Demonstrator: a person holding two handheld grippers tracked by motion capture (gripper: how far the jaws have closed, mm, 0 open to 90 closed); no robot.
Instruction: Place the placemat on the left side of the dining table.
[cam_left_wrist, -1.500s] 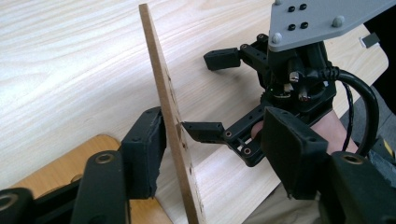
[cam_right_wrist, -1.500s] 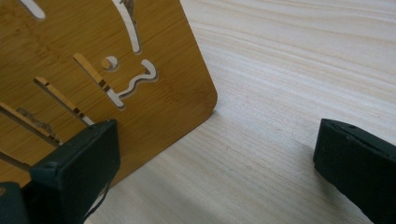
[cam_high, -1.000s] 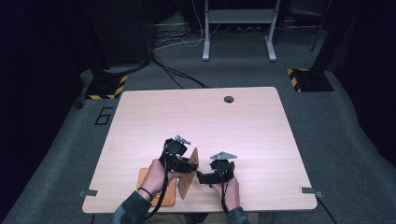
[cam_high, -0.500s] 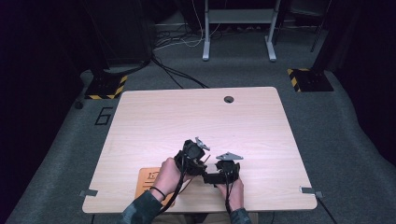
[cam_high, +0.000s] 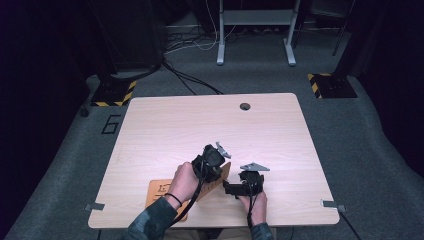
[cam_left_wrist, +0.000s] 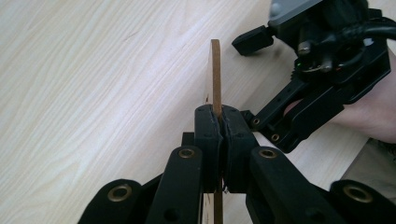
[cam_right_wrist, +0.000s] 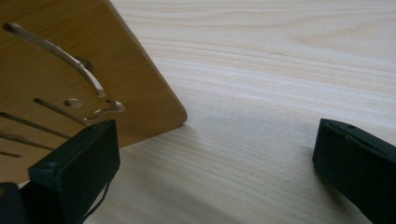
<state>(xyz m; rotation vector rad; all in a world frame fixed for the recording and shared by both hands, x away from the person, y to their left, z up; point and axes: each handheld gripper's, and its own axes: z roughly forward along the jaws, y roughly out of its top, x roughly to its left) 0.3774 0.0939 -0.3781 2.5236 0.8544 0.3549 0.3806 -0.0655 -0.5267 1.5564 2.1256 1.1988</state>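
A thin wooden board (cam_left_wrist: 215, 70) stands on edge on the table, and my left gripper (cam_left_wrist: 218, 116) is shut on its top edge. Its jaws have just been closing, with the board between them. In the high view the left gripper (cam_high: 218, 166) holds this board (cam_high: 216, 184) near the table's front middle. The board's face (cam_right_wrist: 60, 60) has cut-out slots and curved shapes. My right gripper (cam_right_wrist: 215, 154) stands open just right of the board, low over the table, one pad (cam_right_wrist: 79, 168) in front of the board's face. From above, the right gripper (cam_high: 236, 187) sits beside the board.
A second flat wooden plate (cam_high: 161, 190) lies at the table's front left, partly under the left forearm. The light wood table (cam_high: 200, 125) has a round cable hole (cam_high: 244, 106) at the back. Table legs and cables stand on the grey floor behind.
The left hand has moved right, away from the flat plate, carrying the upright board toward the right gripper. The right gripper has barely shifted.
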